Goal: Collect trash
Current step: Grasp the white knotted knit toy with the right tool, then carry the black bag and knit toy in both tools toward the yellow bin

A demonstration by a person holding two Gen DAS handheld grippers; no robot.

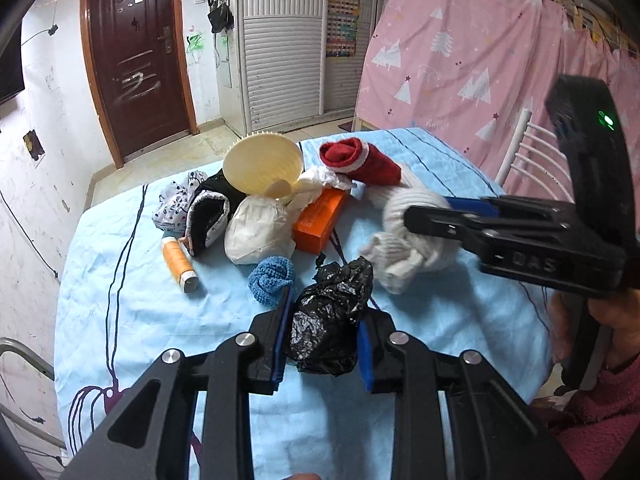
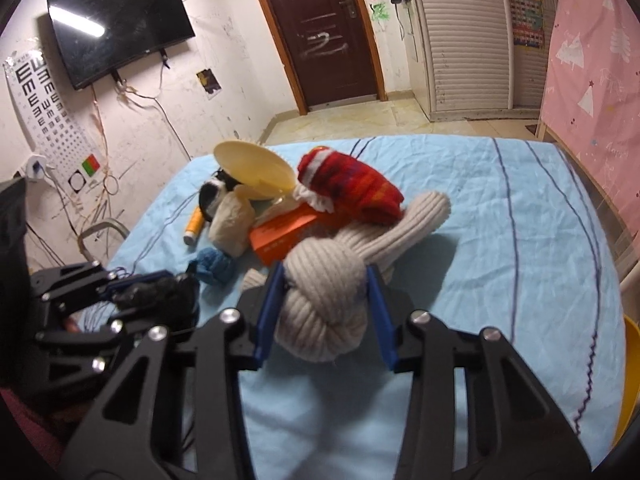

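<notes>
Left tool (image 1: pixel 324 320) clenched on crumpled black plastic bag (image 1: pixel 330 320), right tool (image 2: pixel 326 300) gripping knotted cream ribbed-knit sock (image 2: pixel 324 304), both w/ the clutter mid-counter (image 2: pixel 500 216).

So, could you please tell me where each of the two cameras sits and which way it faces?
Left wrist: sits on the left gripper, facing across the blue-sheeted table toward the brown door; it grips a black bag; a sleeve shows at right.
Right wrist: sits on the right gripper, facing the same door, gripping a knotted white sock.
Shared: each sees the other gripper, the orange box and the red sock.
</notes>
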